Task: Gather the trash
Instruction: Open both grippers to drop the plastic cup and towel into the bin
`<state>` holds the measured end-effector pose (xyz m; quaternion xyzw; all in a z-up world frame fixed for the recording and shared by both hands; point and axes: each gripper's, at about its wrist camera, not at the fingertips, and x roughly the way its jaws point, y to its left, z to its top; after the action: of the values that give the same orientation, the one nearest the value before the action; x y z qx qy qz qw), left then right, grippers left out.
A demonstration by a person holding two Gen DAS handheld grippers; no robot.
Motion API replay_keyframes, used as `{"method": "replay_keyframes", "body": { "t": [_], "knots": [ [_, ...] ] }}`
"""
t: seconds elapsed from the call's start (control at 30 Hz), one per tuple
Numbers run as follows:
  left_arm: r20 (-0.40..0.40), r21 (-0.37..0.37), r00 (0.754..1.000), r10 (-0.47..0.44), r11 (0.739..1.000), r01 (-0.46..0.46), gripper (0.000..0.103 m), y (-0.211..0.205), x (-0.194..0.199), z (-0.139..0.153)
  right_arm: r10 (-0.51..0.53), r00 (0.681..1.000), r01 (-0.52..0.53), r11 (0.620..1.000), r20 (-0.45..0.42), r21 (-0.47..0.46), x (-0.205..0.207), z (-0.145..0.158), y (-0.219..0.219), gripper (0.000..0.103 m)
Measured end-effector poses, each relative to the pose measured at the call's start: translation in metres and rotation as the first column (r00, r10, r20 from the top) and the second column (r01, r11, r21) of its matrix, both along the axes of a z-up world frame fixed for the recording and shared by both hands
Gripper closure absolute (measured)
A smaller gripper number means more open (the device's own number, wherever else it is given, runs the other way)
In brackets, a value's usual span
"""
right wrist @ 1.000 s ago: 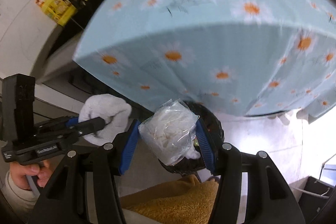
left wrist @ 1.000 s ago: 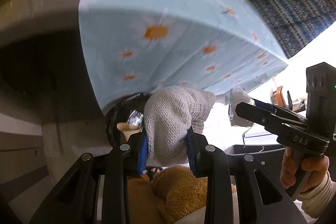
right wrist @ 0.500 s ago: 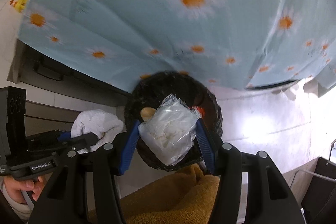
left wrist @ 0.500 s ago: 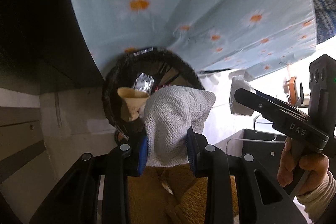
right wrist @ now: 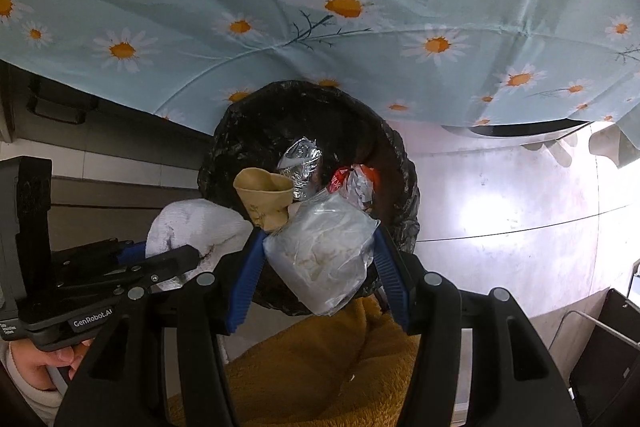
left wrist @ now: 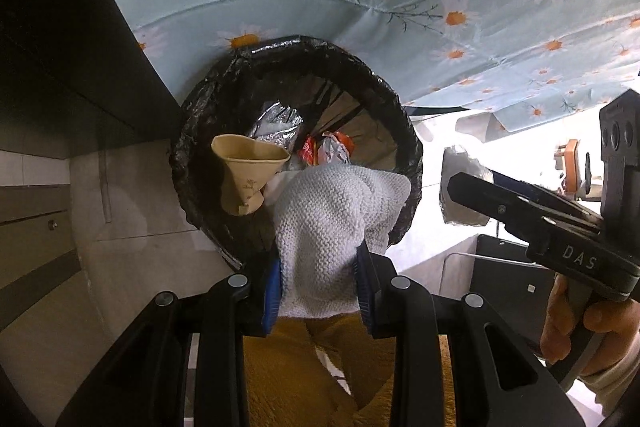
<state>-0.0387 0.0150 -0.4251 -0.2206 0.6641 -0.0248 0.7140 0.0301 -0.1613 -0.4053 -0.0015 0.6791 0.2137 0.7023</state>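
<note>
Knitted cloth (left wrist: 328, 223) hiding left claw (left wrist: 318, 281) pads, bin (left wrist: 404, 131) floor obscured

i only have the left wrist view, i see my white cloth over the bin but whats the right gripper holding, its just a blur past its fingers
Observer: The right gripper is shut on a clear plastic bag with white crumpled material inside.
Operator: is that bag over the bin too
Observer: In the right wrist view its upper part overlaps the mouth of the black-lined bin, while its lower end hangs in front of the near rim.
Operator: anything in its way in there
Observer: A tan paper cup sits just left of the bag, close enough that I cannot tell whether they touch; a silver foil wrapper lies behind it.
</note>
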Motion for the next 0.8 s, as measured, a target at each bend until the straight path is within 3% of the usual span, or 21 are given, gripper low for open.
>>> {"method": "replay_keyframes", "body": {
  "t": [0.13, 0.2, 0.27, 0.8],
  "knots": [
    [-0.008, 0.015, 1.000, 0.021, 1.000, -0.021, 0.068, 0.001, 0.001, -0.003, -0.002, 1.000, 0.002, 1.000, -0.002, 0.018, 0.003, 0.001, -0.001, 0.045],
    [-0.030, 0.030, 0.998, 0.047, 0.998, -0.046, 0.037, 0.004, 0.002, -0.005, -0.015, 1.000, 0.015, 1.000, 0.010, 0.020, 0.005, 0.005, -0.002, 0.035],
    [-0.033, 0.016, 0.997, 0.064, 0.998, -0.063, 0.036, 0.008, 0.002, -0.005, -0.020, 0.999, 0.020, 1.000, 0.037, 0.019, 0.007, 0.014, -0.003, 0.029],
    [-0.014, 0.045, 0.999, 0.051, 0.998, -0.050, 0.036, 0.014, 0.001, 0.021, -0.048, 0.996, 0.043, 0.997, 0.081, 0.064, 0.015, 0.045, 0.001, 0.028]
  ]
}}
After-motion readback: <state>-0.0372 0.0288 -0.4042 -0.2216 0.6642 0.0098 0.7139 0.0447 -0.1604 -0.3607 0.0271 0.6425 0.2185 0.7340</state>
